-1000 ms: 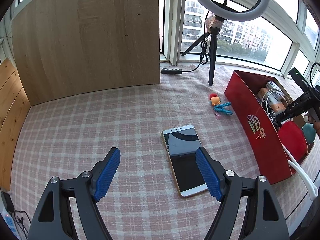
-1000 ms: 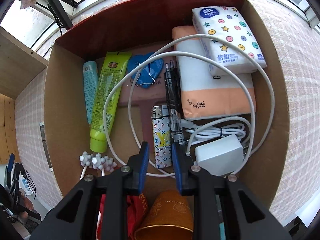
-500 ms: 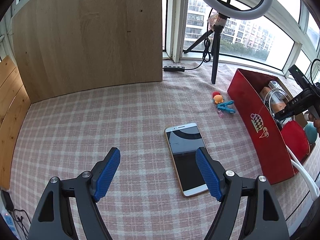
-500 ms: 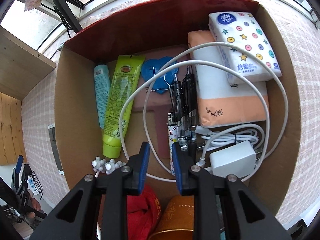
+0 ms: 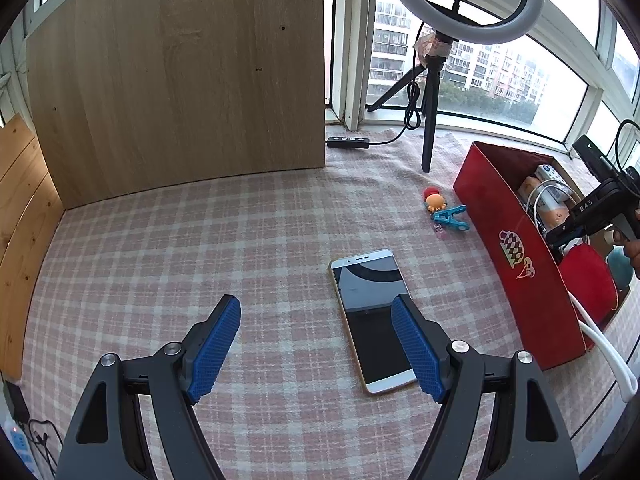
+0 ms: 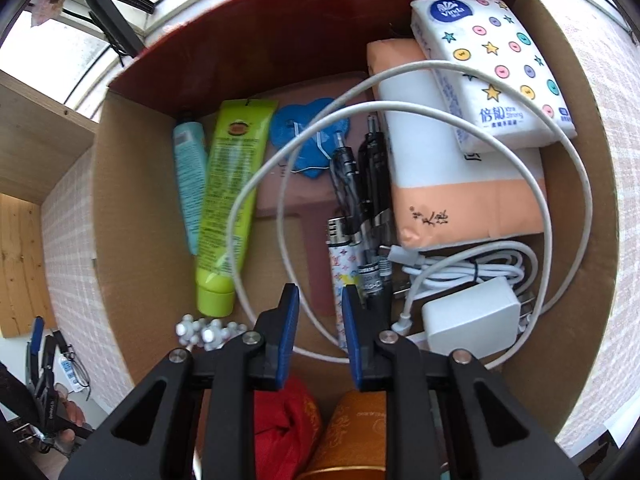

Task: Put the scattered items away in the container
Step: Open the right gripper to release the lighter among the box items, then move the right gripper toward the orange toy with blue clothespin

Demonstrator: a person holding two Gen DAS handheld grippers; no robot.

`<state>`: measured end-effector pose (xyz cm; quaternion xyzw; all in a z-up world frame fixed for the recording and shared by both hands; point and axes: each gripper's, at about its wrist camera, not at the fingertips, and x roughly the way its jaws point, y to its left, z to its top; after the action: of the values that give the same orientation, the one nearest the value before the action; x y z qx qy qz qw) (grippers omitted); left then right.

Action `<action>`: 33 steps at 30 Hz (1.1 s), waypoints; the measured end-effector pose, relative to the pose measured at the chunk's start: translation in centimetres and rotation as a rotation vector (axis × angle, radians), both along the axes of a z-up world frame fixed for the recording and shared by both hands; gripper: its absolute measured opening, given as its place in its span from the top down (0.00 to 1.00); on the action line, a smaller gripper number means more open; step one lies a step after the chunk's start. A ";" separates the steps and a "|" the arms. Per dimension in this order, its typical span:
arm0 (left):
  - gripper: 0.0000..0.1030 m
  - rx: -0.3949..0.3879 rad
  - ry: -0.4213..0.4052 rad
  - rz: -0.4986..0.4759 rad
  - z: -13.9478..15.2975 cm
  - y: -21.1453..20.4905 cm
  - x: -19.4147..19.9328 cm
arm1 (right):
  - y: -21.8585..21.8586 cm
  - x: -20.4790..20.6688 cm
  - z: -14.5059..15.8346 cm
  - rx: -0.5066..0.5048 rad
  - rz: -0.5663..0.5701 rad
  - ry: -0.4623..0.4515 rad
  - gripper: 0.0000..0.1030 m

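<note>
While the left gripper (image 5: 316,348) hangs over the checked cloth (image 5: 168,264) with its jaws spread wide and empty, the phone (image 5: 370,312) lies flat on that cloth, partly behind the gripper's right finger. Beside the red box (image 5: 516,256) lie a small orange toy (image 5: 435,201) and a blue clip (image 5: 451,218). Over the box interior (image 6: 132,208), the right gripper (image 6: 320,330) holds nothing, jaws narrowly parted above two black pens (image 6: 360,188), a patterned lighter (image 6: 342,264) and a white cable (image 6: 440,80).
</note>
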<state>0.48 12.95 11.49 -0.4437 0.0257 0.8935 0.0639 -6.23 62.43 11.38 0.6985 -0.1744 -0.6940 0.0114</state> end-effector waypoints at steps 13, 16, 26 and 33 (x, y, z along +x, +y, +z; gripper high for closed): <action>0.26 -0.027 0.040 -0.011 1.3 0.1 1.7 | -4.4 7.4 7.0 -0.039 -0.158 0.421 0.78; 0.26 -0.029 0.050 -0.016 1.9 -0.1 2.5 | -7.3 10.1 6.1 -0.031 -0.195 0.551 0.78; 0.26 -0.038 0.121 -0.055 5.5 -1.3 5.0 | -11.4 16.3 12.1 -0.032 -0.134 0.720 0.78; 0.26 -0.062 0.193 -0.055 8.8 -5.1 6.7 | -20.4 14.3 12.4 -0.114 -0.087 0.720 0.77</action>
<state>7.17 7.83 20.25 -0.3565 0.0715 0.9288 0.0719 8.06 41.99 23.78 0.3994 -0.2274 -0.8844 0.0814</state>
